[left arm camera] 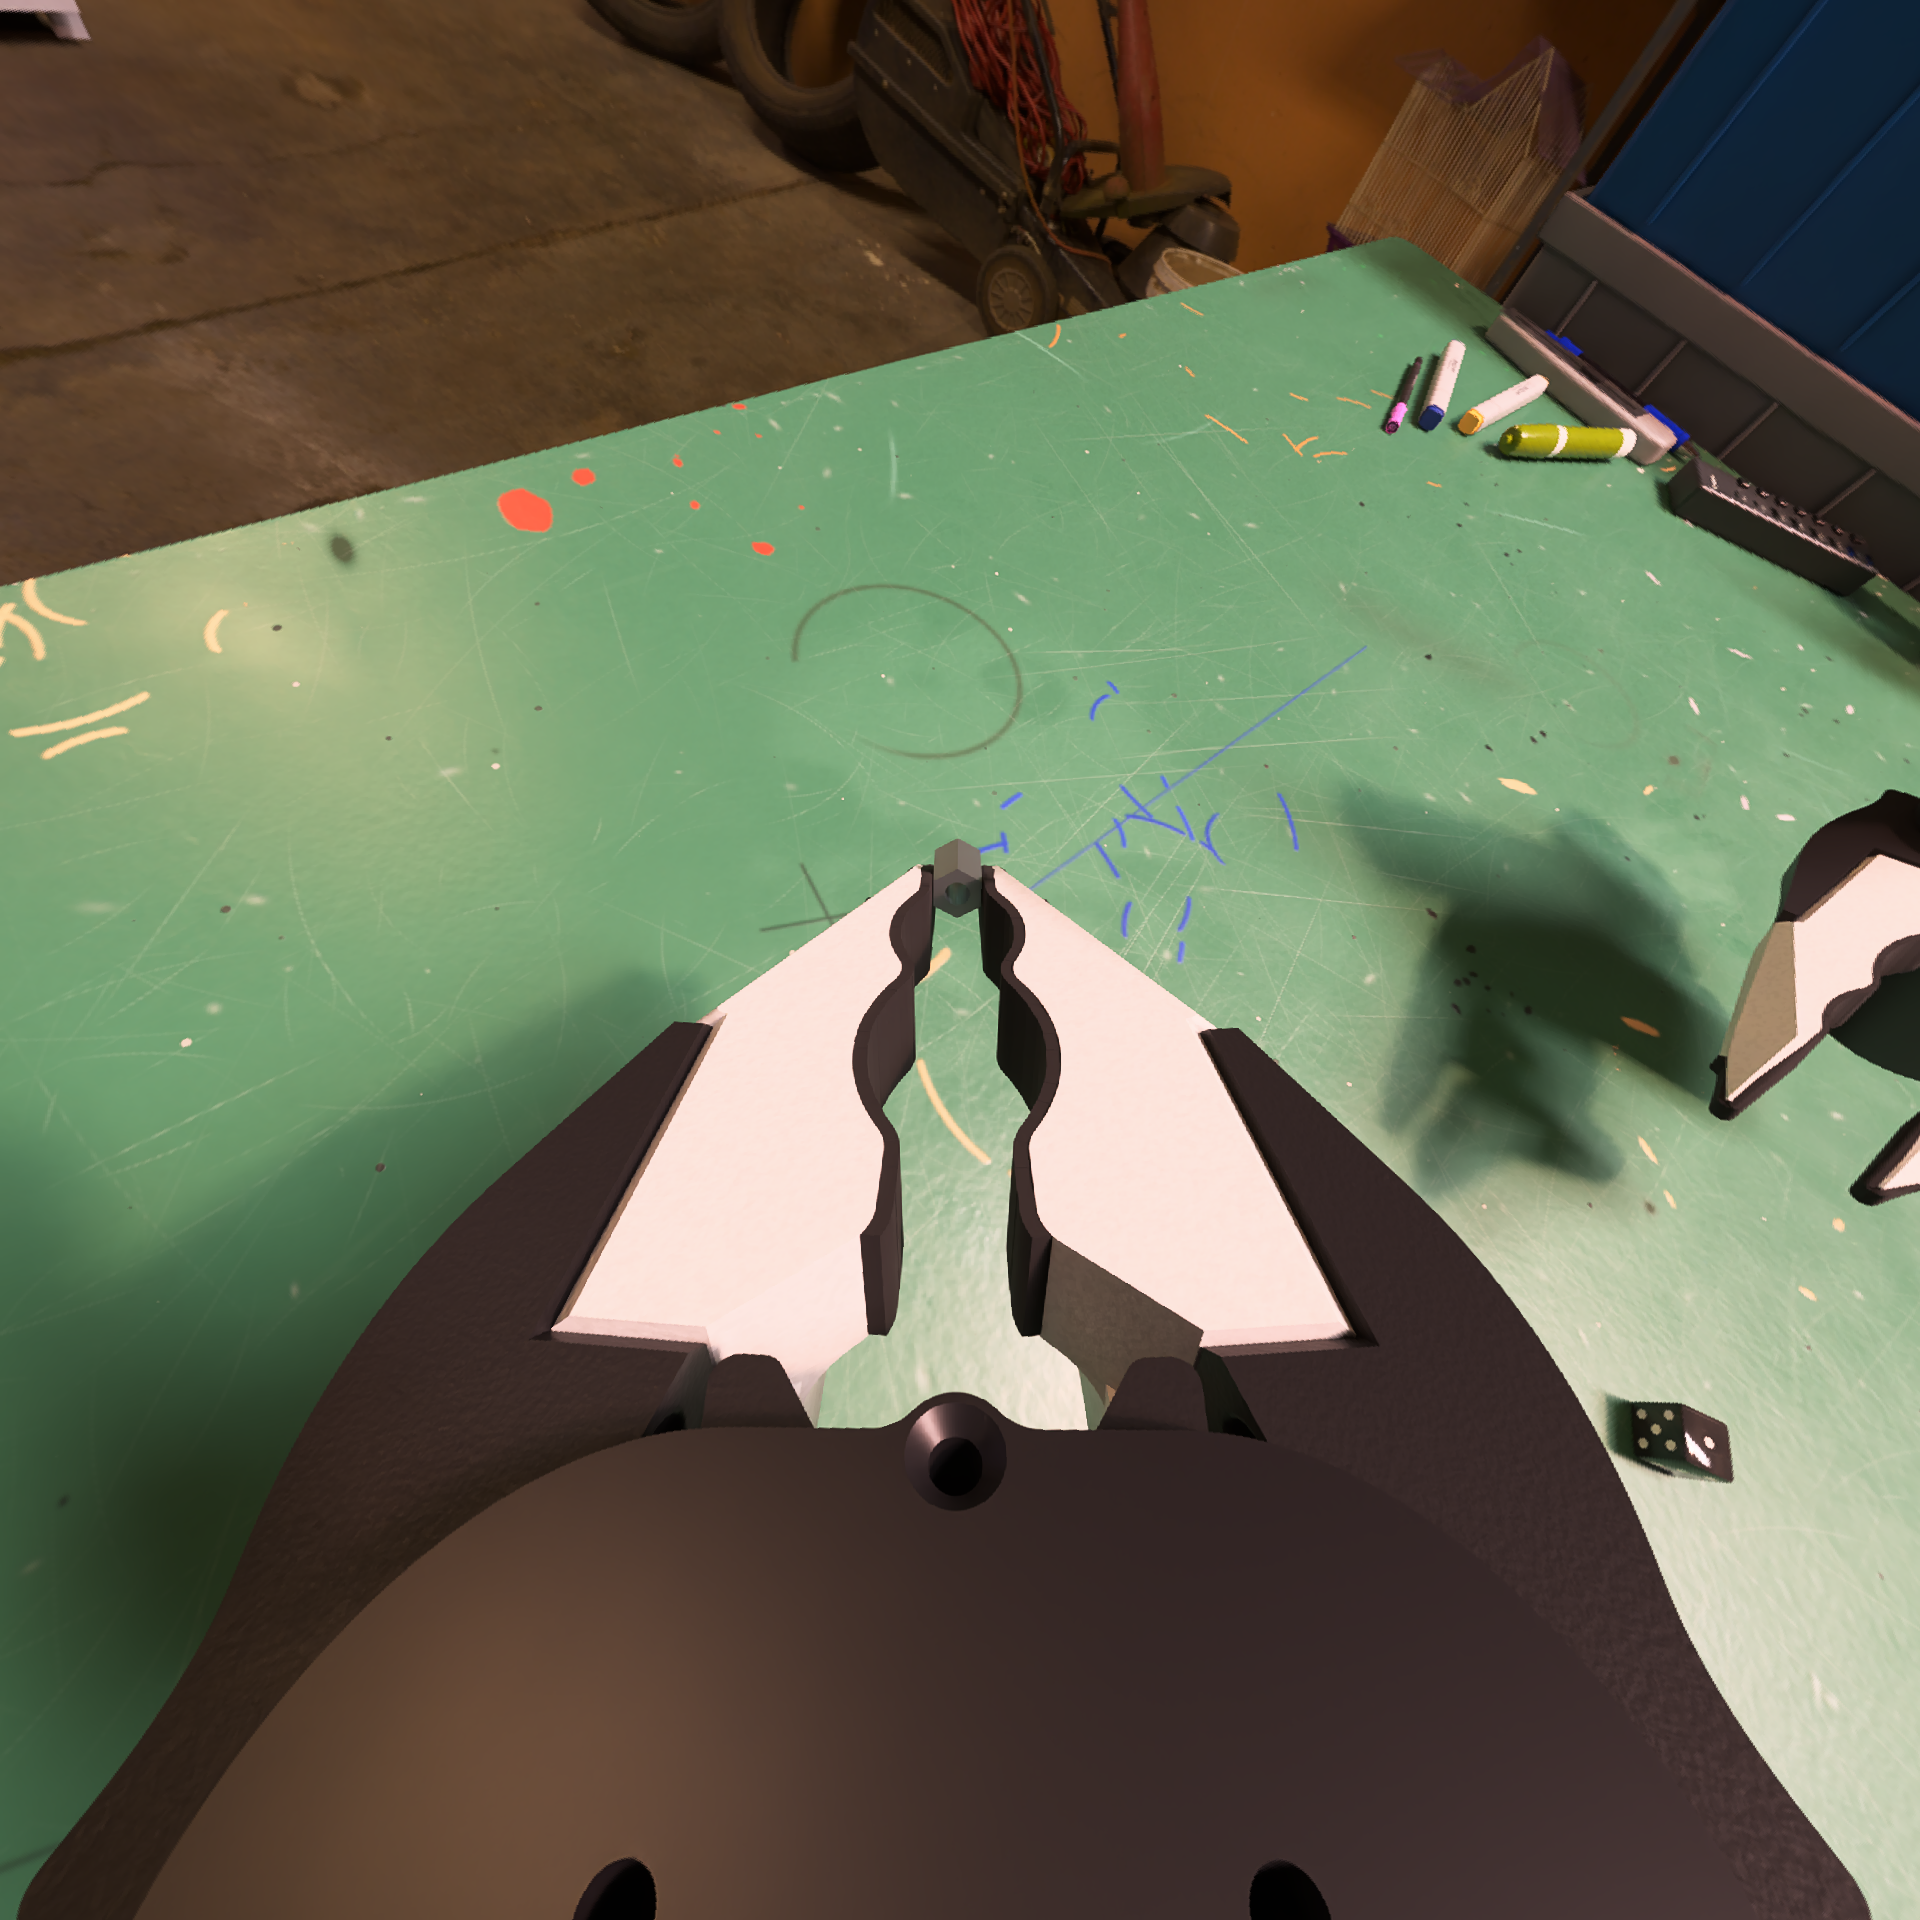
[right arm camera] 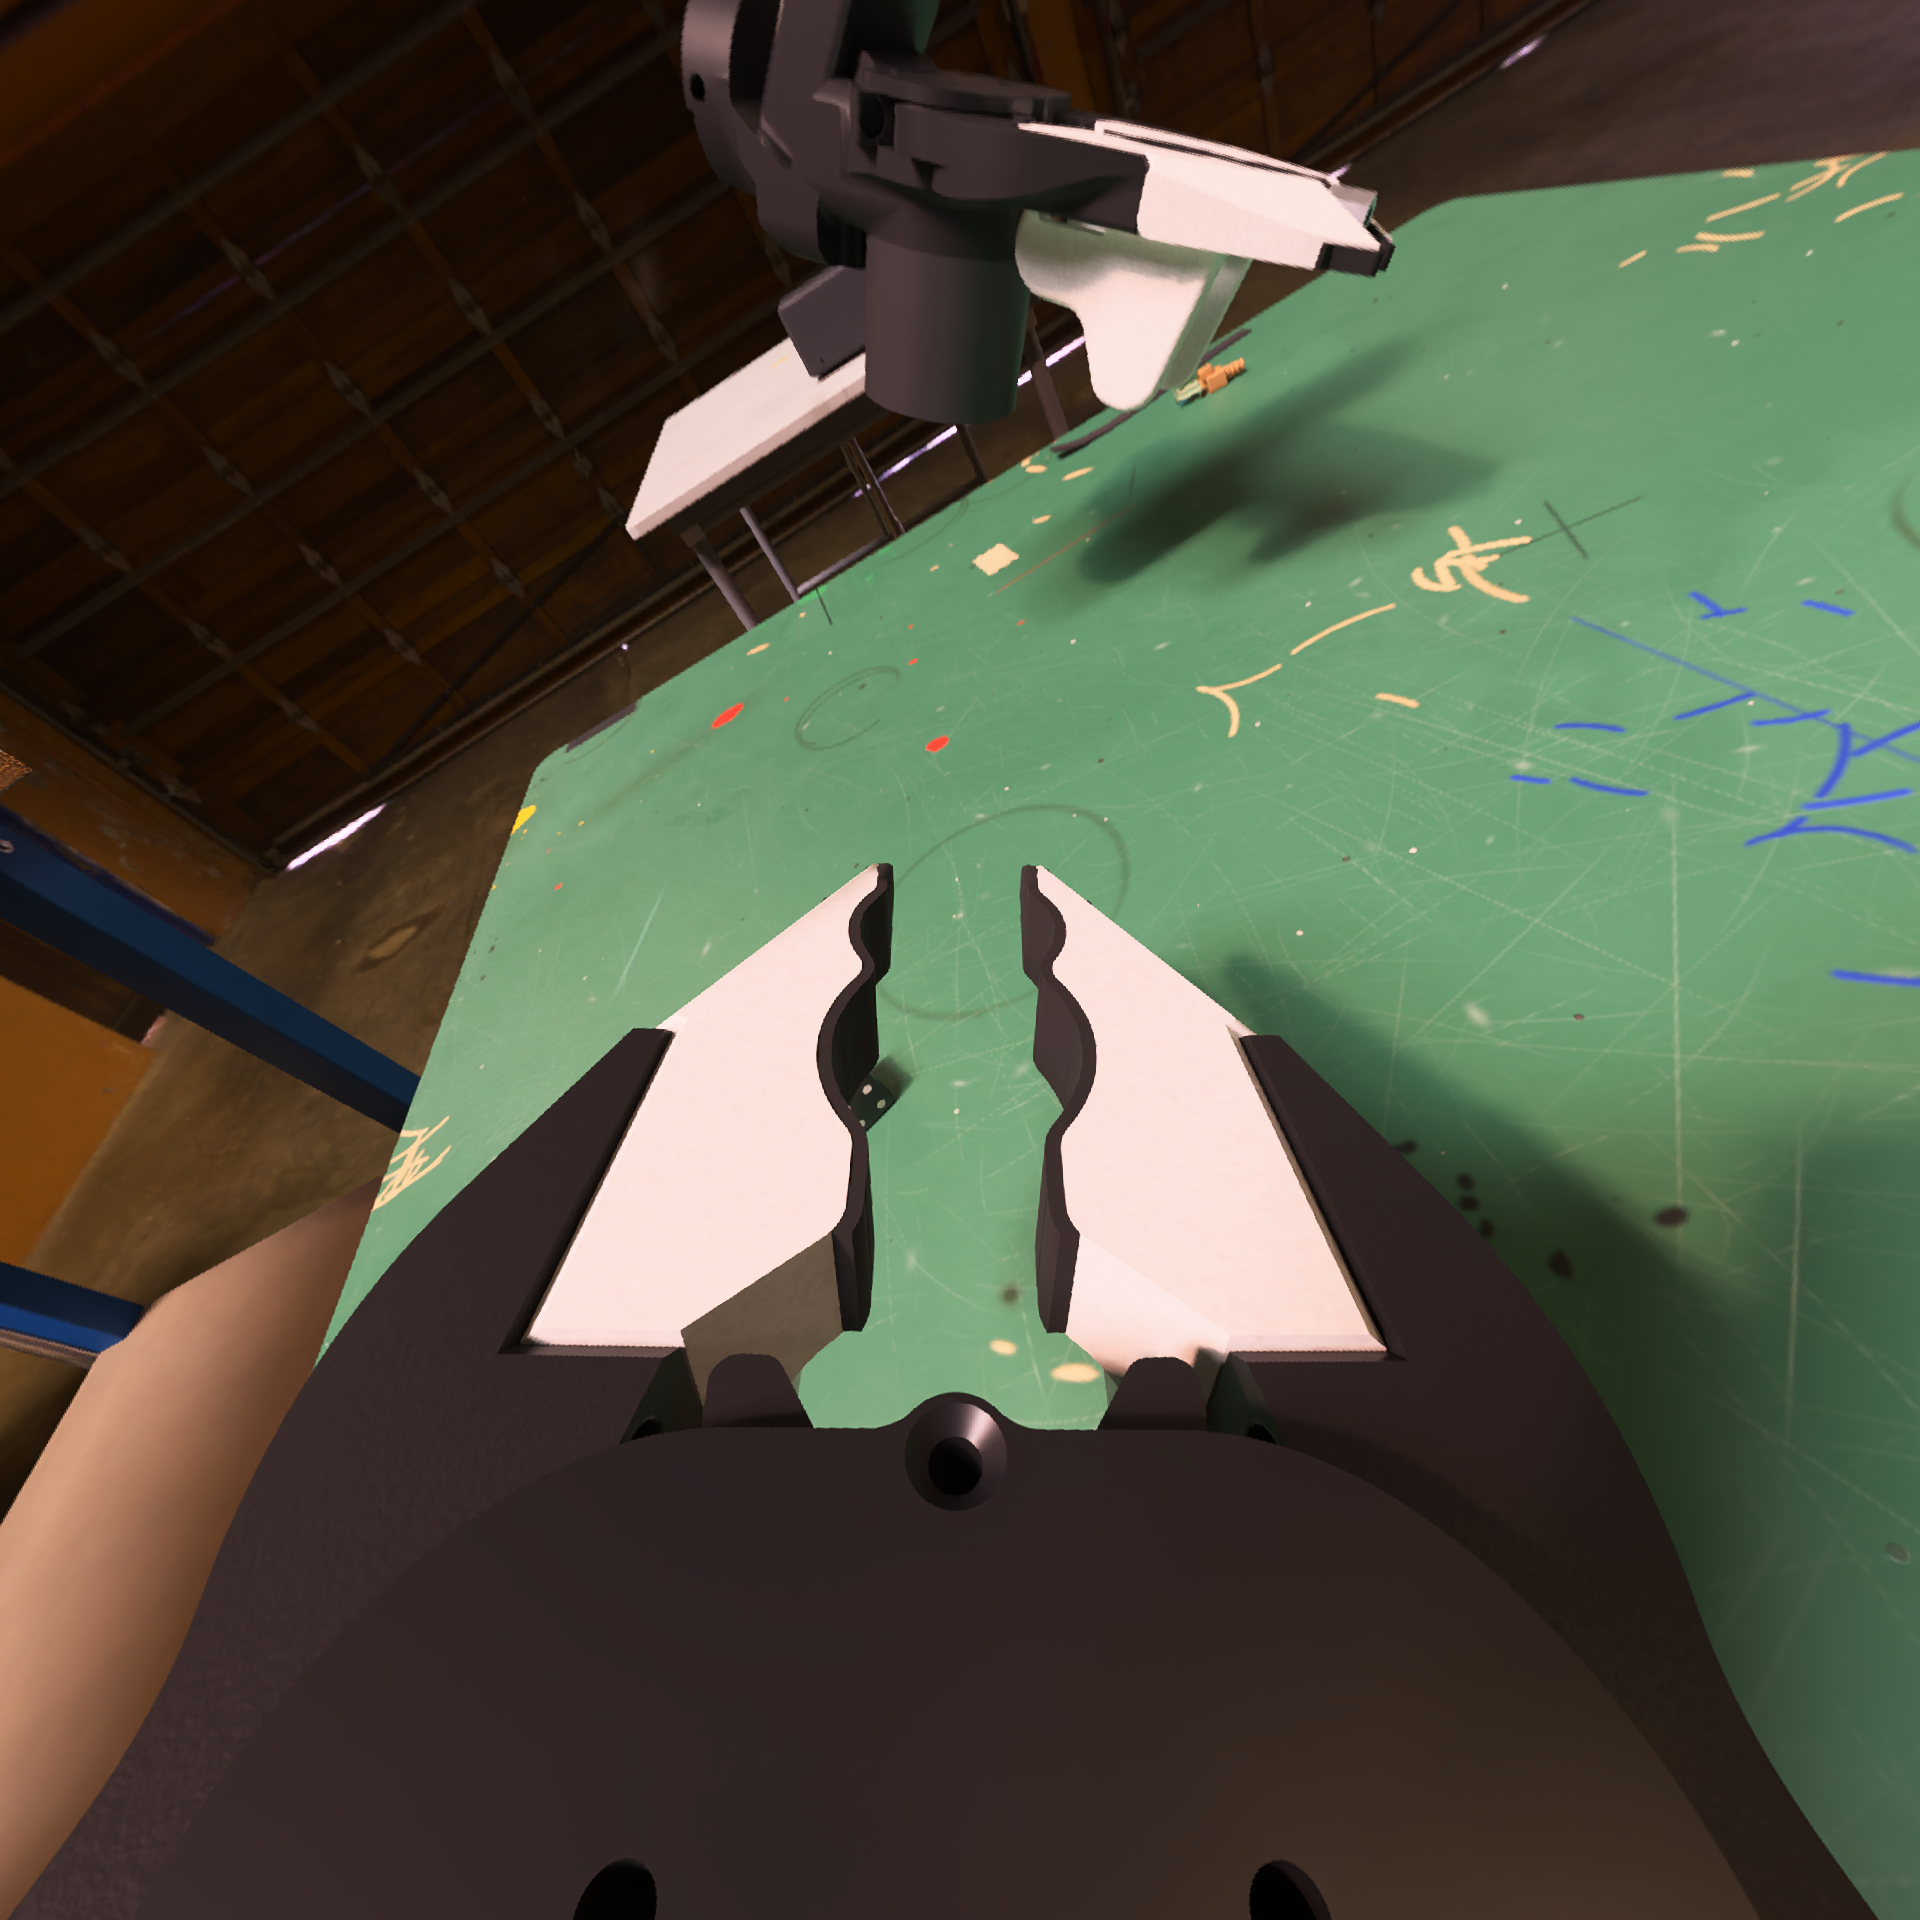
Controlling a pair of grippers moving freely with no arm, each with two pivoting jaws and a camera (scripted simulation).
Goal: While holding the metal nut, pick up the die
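Fingers of the left gripper are clenched on the metal nut, a small grey hexagonal piece pinched right at their tips and held above the green table. The die, black with pale pips, lies on the table to the lower right of this gripper, well apart from the nut. Farther right, the white-and-black tips of the right gripper enter from the edge, with a dark shadow on the table beside them. At the far right corner lie four markers, with purple, blue, orange and yellow-green ends, next to a grey tray and a black block.

In the right wrist view, the right gripper is released, its jaws spread with bare table showing between them. The die peeks out just past the inner edge of the left-hand finger, low in the gap; whether it touches that finger cannot be told. Beyond, the tabletop carries cream, blue and red marks. Higher up, the left gripper hangs over the table, seen from the side, and a small orange and green screw-like part lies near the far edge.
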